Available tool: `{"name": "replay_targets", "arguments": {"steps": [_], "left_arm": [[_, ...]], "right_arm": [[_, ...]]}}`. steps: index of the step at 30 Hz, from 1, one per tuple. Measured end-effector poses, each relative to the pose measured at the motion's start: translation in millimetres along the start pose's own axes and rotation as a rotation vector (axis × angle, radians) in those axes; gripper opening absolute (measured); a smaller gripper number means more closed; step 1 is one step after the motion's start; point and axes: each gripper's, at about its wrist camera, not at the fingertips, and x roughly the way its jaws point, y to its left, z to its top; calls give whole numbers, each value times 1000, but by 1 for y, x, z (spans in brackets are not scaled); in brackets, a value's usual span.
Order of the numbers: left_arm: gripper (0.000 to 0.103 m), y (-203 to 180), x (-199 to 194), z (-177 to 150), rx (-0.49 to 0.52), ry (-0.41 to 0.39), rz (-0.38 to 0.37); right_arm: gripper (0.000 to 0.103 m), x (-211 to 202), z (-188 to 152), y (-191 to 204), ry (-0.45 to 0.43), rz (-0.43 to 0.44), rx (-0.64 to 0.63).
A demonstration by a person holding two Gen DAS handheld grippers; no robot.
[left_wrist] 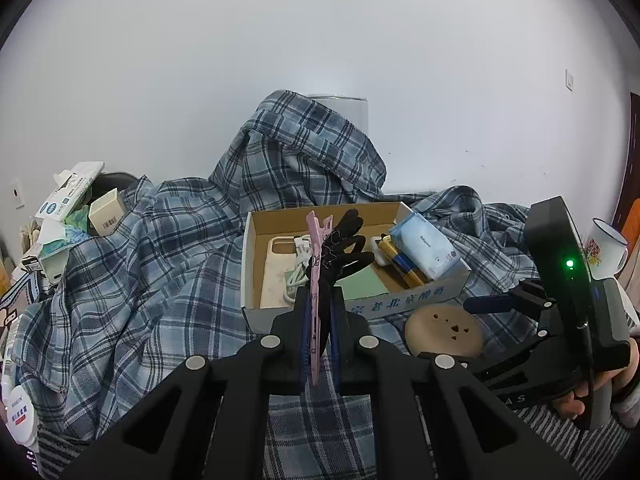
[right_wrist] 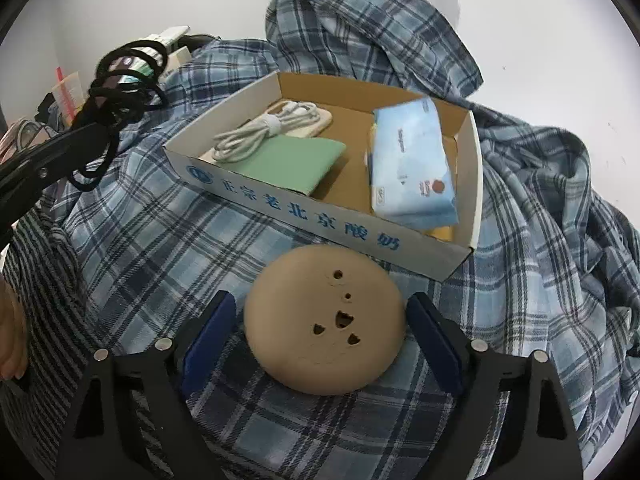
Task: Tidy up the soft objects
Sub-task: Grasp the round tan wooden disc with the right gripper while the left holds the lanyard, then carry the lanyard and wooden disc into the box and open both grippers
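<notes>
My left gripper (left_wrist: 319,300) is shut on a pink card of black hair ties (left_wrist: 320,280), held upright in front of the cardboard box (left_wrist: 400,308); the bundle (right_wrist: 120,80) also shows at the left of the right wrist view. My right gripper (right_wrist: 320,320) is open, its blue pads on either side of a tan round cushion (right_wrist: 324,324) with small cut-out holes, not touching it. The cushion (left_wrist: 444,330) lies on the blue plaid cloth (right_wrist: 540,260) just before the box (right_wrist: 280,208).
The box holds a white cable (right_wrist: 256,132), a green pouch (right_wrist: 288,160), a blue tissue pack (right_wrist: 412,160) and a phone case (left_wrist: 276,272). Cartons and tissue packs (left_wrist: 68,208) pile at the left. A white mug (left_wrist: 606,254) stands at the right.
</notes>
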Motion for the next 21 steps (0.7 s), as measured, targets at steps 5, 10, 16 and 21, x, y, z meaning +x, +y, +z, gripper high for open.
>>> {"name": "replay_targets", "arguments": {"steps": [5,10,16,21], "left_arm": [[8,0,1,0,2,5,6],[8,1,0,1,-9,3,7],[8,0,-4,2,-9,-18,4],[8,-1,-5,3,-7,-33,5]], "right_arm": [[82,7,-1,2,26,-17,-10],[77,-5,-3,2,-33,-18,-10],[77,-48,-11,-3,-259,-8,7],[77,-80,-22,-1,-413,-59,17]]}}
